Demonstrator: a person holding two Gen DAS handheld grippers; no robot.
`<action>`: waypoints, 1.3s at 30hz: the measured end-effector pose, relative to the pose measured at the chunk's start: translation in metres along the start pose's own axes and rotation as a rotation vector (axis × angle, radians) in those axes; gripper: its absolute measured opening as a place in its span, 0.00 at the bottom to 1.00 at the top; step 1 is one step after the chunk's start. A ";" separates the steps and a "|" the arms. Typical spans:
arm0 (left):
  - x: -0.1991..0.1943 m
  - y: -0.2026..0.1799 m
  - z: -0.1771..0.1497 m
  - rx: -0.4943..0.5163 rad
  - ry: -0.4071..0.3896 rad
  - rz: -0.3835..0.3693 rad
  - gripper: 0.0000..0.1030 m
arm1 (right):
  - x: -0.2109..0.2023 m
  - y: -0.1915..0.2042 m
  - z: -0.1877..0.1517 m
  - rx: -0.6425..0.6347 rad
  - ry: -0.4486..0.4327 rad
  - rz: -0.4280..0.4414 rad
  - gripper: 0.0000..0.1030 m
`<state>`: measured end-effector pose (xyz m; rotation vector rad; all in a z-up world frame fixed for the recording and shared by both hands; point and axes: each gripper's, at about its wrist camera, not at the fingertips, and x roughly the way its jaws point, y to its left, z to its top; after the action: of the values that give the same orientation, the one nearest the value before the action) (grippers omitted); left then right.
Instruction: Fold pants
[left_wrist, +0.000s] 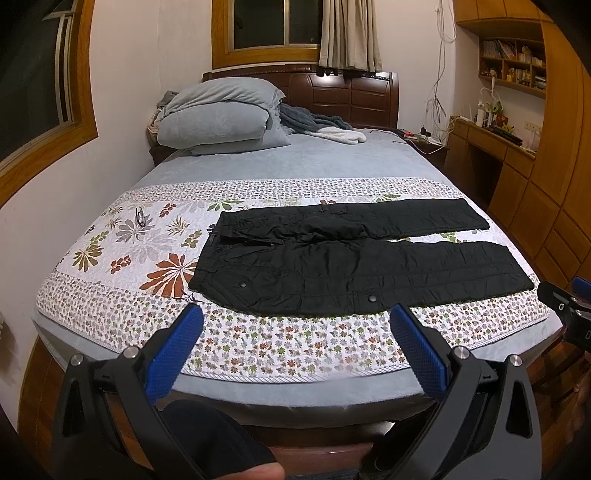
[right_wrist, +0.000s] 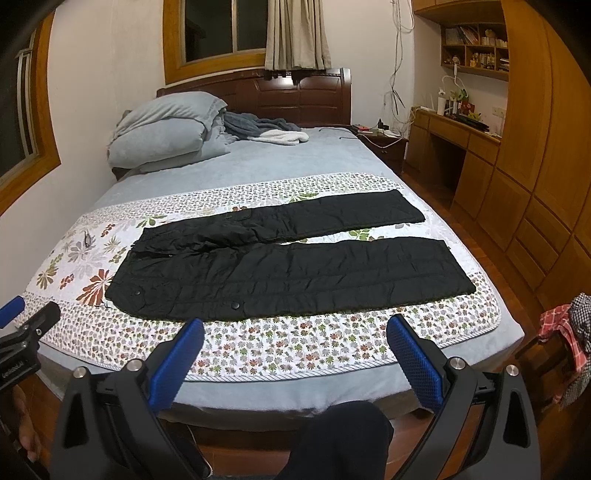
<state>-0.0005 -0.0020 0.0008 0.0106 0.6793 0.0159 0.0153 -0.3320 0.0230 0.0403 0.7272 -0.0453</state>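
Black quilted pants (left_wrist: 343, 258) (right_wrist: 280, 266) lie flat and unfolded on a floral quilt (left_wrist: 258, 343) (right_wrist: 295, 347), waistband to the left, both legs stretched to the right with a narrow gap between them. My left gripper (left_wrist: 297, 325) hovers open over the bed's near edge, short of the pants, nothing between its blue pads (left_wrist: 173, 354). My right gripper (right_wrist: 295, 332) is open too, held just before the near leg. Each gripper shows at the edge of the other's view: the right gripper (left_wrist: 569, 306), the left gripper (right_wrist: 26, 317).
Stacked grey pillows (left_wrist: 221, 118) and crumpled blankets (left_wrist: 325, 125) sit at the headboard. A pair of glasses (left_wrist: 140, 218) lies on the quilt left of the pants. Wooden desk and cabinets (right_wrist: 517, 166) line the right wall. A checked cloth (right_wrist: 569, 332) hangs at right. A dark-clothed knee (right_wrist: 343, 439) is below.
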 end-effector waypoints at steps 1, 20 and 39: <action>0.000 0.000 0.000 0.000 0.001 0.001 0.98 | -0.001 0.000 0.000 0.000 -0.002 0.000 0.97; -0.004 0.002 0.004 0.002 -0.007 0.007 0.98 | 0.000 0.003 0.000 -0.004 -0.002 0.000 0.97; 0.008 0.003 0.002 -0.005 0.025 -0.034 0.98 | 0.009 0.003 -0.001 -0.010 0.011 -0.003 0.97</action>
<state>0.0068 0.0008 -0.0030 -0.0058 0.7044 -0.0150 0.0210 -0.3295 0.0165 0.0302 0.7383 -0.0441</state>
